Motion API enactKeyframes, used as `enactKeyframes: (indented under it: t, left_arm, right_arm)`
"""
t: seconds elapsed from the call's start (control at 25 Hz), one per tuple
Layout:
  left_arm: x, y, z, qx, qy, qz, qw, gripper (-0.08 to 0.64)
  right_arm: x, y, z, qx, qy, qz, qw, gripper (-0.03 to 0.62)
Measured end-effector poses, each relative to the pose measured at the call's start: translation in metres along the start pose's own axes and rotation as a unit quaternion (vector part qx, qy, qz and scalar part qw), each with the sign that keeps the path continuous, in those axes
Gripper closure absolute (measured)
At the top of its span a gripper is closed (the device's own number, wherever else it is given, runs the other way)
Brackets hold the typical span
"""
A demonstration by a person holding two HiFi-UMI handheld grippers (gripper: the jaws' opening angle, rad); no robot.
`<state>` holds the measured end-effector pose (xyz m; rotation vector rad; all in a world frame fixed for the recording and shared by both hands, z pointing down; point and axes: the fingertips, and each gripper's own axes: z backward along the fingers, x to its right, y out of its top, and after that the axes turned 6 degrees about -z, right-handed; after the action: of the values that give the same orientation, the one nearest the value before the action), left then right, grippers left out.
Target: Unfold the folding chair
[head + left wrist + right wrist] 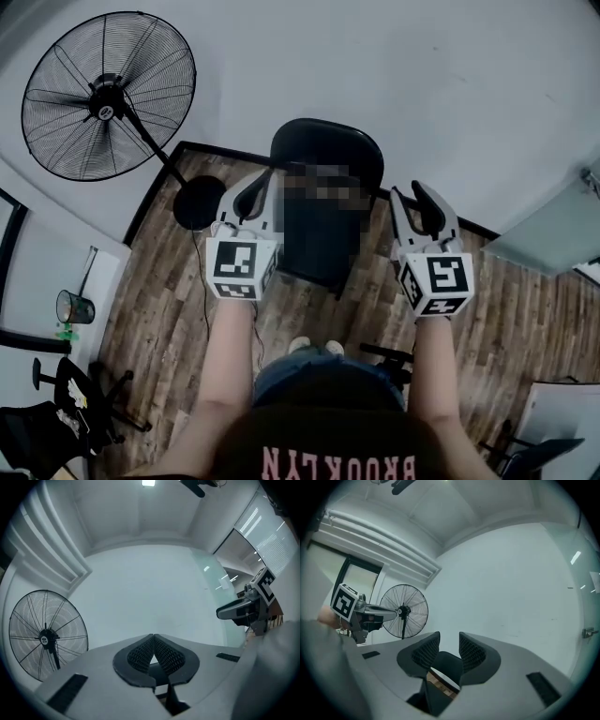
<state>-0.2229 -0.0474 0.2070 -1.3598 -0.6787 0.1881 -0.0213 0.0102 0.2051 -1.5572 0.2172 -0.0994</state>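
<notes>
From the head view, the black chair (323, 150) stands on the wooden floor (169, 281) against the wall, ahead of the person and between the raised left gripper (253, 199) and right gripper (422, 204). A fan (108, 94) stands to the left.

In the left gripper view, the jaws meet at their tips, holding nothing.

In the right gripper view, the jaws stand narrowly apart and empty, with the chair (447, 665) beyond them.

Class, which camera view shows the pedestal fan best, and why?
The head view: the pedestal fan appears whole, cage, pole and round base. The left gripper view shows only its cage and upper pole; the right gripper view shows the cage, smaller, partly behind the left hand-held gripper.
</notes>
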Motion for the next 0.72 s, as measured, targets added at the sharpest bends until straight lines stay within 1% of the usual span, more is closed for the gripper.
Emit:
enactKeyframes:
  t: [0.12,0.32,0.56,0.72]
  left_arm:
    - [-0.008,0.014,0.004,0.017,0.001,0.005,0.9998,0.558]
    - [-0.014,0.030,0.009,0.037,0.001,-0.010,0.9993,0.558]
    - [-0.027,0.037,0.016,0.047,0.009,-0.032,0.9984,0.557]
    - [-0.032,0.038,0.019,0.050,0.011,-0.034,0.9981,0.558]
  right_arm:
    - [-0.008,0.016,0.003,0.016,-0.001,0.008,1.000,0.509]
    - [-0.019,0.029,0.007,0.037,0.000,0.017,0.999,0.585]
    - [-0.028,0.037,0.008,0.047,0.001,0.032,0.998,0.589]
    - [-0.030,0.038,0.009,0.047,-0.004,0.032,0.998,0.589]
